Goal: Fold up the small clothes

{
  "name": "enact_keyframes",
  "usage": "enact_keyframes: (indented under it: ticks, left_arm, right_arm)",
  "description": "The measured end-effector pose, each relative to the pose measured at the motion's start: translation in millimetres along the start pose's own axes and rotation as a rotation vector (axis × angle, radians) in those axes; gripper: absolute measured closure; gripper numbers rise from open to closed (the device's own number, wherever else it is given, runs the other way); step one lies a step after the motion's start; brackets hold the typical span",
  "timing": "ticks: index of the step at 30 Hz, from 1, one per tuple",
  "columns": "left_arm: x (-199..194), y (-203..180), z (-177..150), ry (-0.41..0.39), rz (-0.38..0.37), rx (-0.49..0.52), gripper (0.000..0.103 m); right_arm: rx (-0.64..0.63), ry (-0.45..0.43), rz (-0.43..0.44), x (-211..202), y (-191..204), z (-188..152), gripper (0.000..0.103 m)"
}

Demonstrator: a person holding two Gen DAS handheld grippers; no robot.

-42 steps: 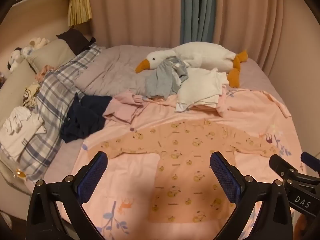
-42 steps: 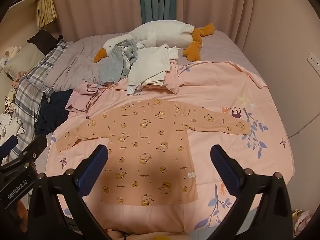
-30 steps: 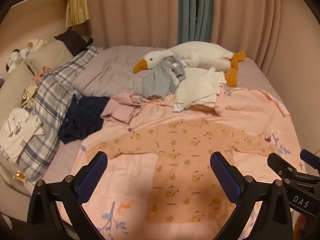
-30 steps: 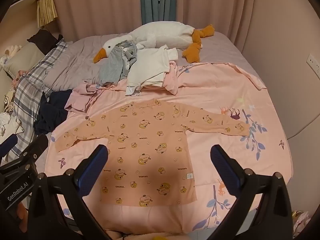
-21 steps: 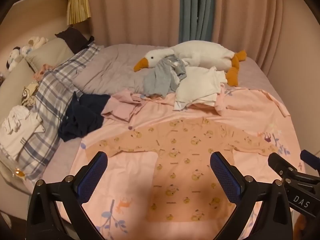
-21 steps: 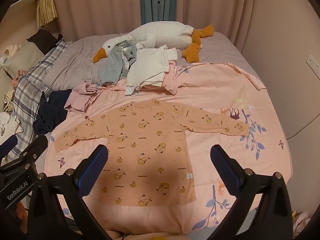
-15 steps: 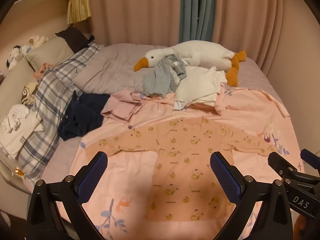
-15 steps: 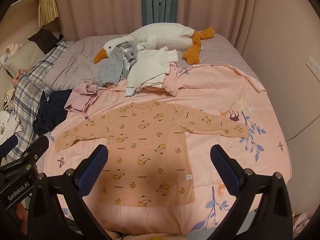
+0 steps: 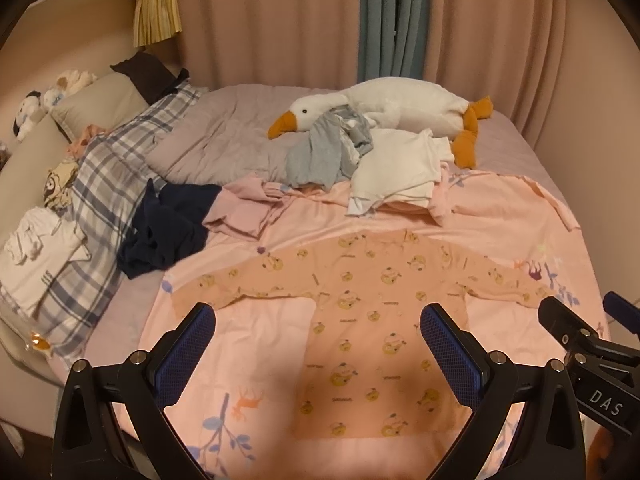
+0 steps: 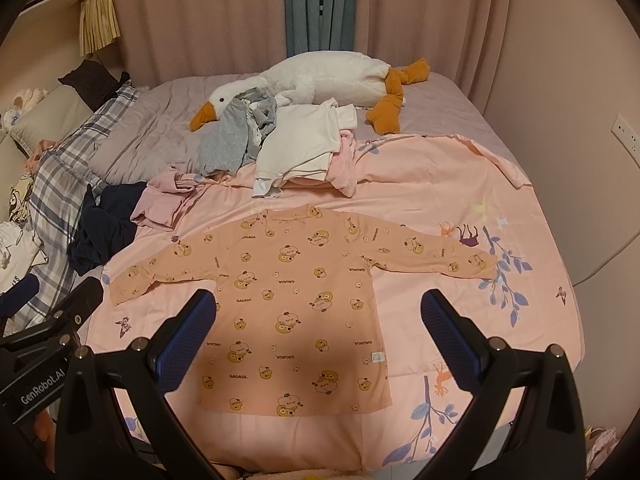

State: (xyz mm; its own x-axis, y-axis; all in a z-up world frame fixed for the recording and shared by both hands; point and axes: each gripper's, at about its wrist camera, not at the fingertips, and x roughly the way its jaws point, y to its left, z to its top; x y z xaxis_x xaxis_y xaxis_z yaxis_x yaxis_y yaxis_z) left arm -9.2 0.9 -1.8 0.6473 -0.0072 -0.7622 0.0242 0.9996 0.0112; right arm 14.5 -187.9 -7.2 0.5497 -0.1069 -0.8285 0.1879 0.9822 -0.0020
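An orange long-sleeved child's shirt with bear prints lies flat on the pink sheet, both sleeves spread out; it also shows in the left wrist view. My left gripper is open and empty, held above the shirt's near hem. My right gripper is open and empty, also above the near part of the shirt. Each gripper shows at the edge of the other's view.
A heap of unfolded clothes lies behind the shirt: a grey garment, a white top, a pink piece, a navy one. A plush goose lies at the back. A plaid blanket and pillows are left. A wall is on the right.
Both views have shifted slightly, the bed sitting a touch lower in the right view. The shirt and the clothes heap have not moved. Both grippers stay open.
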Motion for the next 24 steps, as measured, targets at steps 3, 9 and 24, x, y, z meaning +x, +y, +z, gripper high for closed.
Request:
enact_keyframes:
  ticks: [3,9,24]
  left_arm:
    - [-0.5,1.2,-0.6,-0.003,0.003,-0.006,0.001]
    - [-0.7,2.9,0.6,0.002,0.000,-0.003,0.001]
    - [3.1,-2.6,11.4,0.000,-0.005,0.007,0.001]
  right_arm:
    - [0.001,-0.005,0.003,-0.9,0.5,-0.6,0.000]
    - [-0.003,-0.009,0.000,-0.8,2.1,-0.6,0.000]
    - [-0.013,-0.020,-0.017,3.2,1.6,8.1,0.000]
